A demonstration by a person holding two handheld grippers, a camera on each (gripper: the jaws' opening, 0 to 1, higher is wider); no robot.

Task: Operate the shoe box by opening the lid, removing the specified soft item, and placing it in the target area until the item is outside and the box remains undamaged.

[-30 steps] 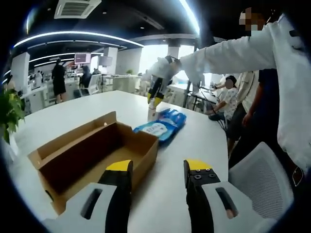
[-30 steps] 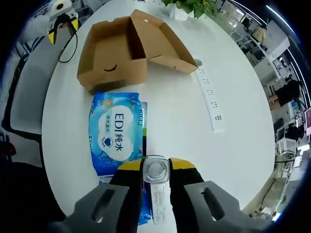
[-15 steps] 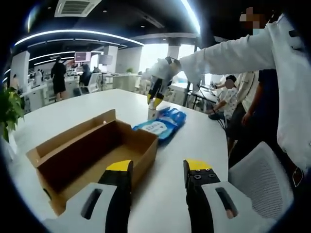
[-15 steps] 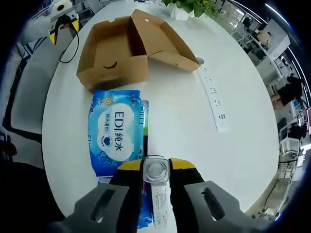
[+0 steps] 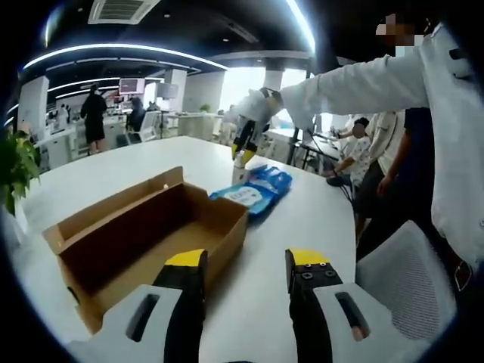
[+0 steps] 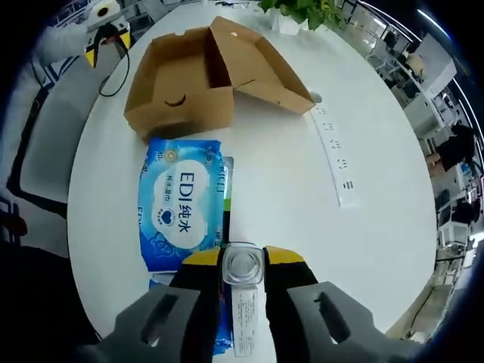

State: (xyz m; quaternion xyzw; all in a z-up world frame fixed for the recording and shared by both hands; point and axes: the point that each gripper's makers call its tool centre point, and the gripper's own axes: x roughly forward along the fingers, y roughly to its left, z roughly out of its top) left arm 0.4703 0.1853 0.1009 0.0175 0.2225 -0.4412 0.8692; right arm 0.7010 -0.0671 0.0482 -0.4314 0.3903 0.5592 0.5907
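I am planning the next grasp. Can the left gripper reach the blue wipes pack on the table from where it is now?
Probably yes. The left gripper is open and empty, and bare table lies between it and the wipes pack. The right gripper, holding a small bottle, hovers just above the pack and may crowd it.

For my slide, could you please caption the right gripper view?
Right gripper holds a small bottle above blue wipes packs, open shoe box beyond.

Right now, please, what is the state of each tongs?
Left tongs: open, holding nothing.
Right tongs: closed on a bottle, above the table.
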